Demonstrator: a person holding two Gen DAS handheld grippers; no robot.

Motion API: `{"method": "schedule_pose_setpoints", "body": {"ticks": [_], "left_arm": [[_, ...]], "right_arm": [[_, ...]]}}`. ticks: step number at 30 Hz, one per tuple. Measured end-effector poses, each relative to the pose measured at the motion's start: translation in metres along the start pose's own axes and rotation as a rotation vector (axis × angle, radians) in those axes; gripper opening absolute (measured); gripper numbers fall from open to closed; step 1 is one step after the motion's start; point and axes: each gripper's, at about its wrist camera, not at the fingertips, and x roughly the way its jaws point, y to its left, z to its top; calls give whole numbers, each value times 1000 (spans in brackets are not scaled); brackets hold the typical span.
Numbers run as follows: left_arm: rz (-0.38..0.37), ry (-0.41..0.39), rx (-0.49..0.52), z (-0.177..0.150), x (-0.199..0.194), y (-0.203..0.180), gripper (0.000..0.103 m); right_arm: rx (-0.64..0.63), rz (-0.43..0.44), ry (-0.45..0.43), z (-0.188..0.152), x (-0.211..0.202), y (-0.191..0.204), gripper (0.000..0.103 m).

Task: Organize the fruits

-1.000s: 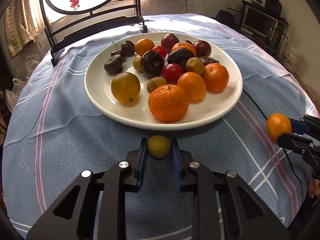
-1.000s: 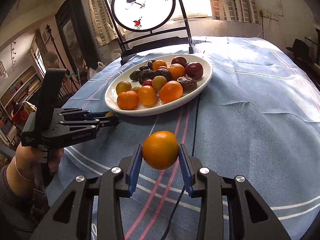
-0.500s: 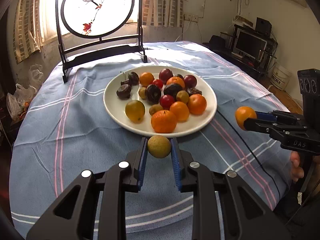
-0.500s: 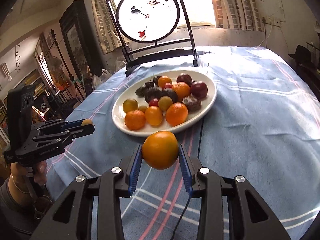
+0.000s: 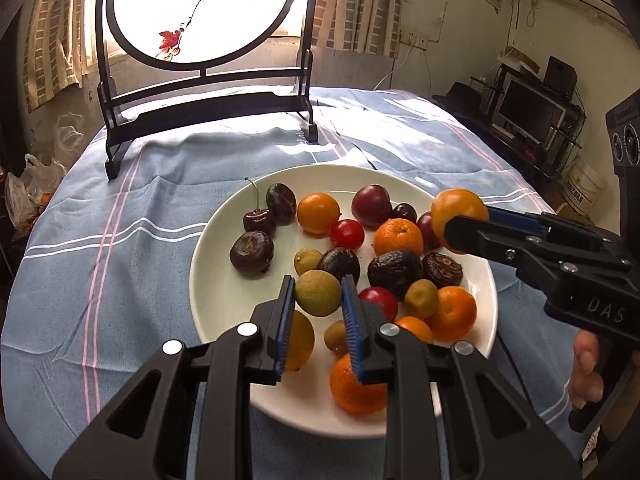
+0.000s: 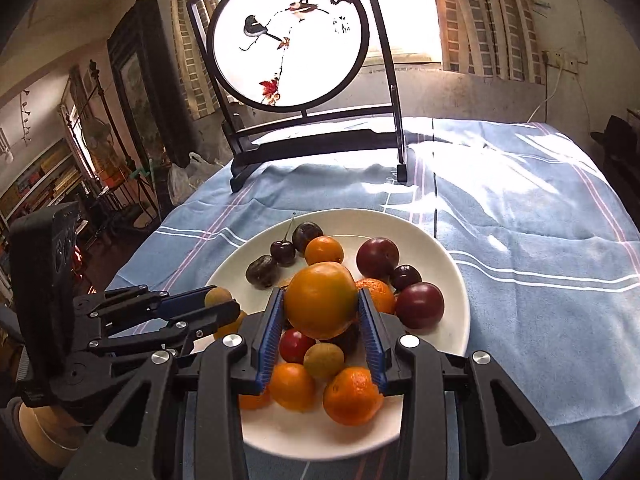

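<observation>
White plate (image 5: 216, 280) on blue striped tablecloth (image 5: 120, 264) is the collecting spot, already crowded with oranges, cherries, plums. Left gripper (image 5: 318, 294) clamped on small greenish-brown longan (image 5: 318, 293) above plate's near side. Right gripper (image 6: 321, 304), jaws just easing apart, pads at orange (image 6: 321, 300), over the pile, likely dropping it there

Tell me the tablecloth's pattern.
Tablecloth: light blue with white and pink stripes; clearest in the right wrist view.
</observation>
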Motion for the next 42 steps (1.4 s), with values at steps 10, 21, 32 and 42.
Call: {"method": "schedule_pose_setpoints", "body": {"ticks": [10, 21, 32, 42], "left_arm": [[73, -57, -40, -23, -38, 8, 92], [146, -115, -49, -116, -150, -3, 98], [266, -190, -135, -154, -221, -7, 98], [296, -229, -151, -150, -247, -11, 98]], "right_arm": [[-59, -39, -24, -17, -29, 13, 66], [-13, -76, -77, -104, -133, 9, 99], [71, -189, -129, -149, -201, -24, 99], [76, -220, -202, -164, -245, -31, 99]]}}
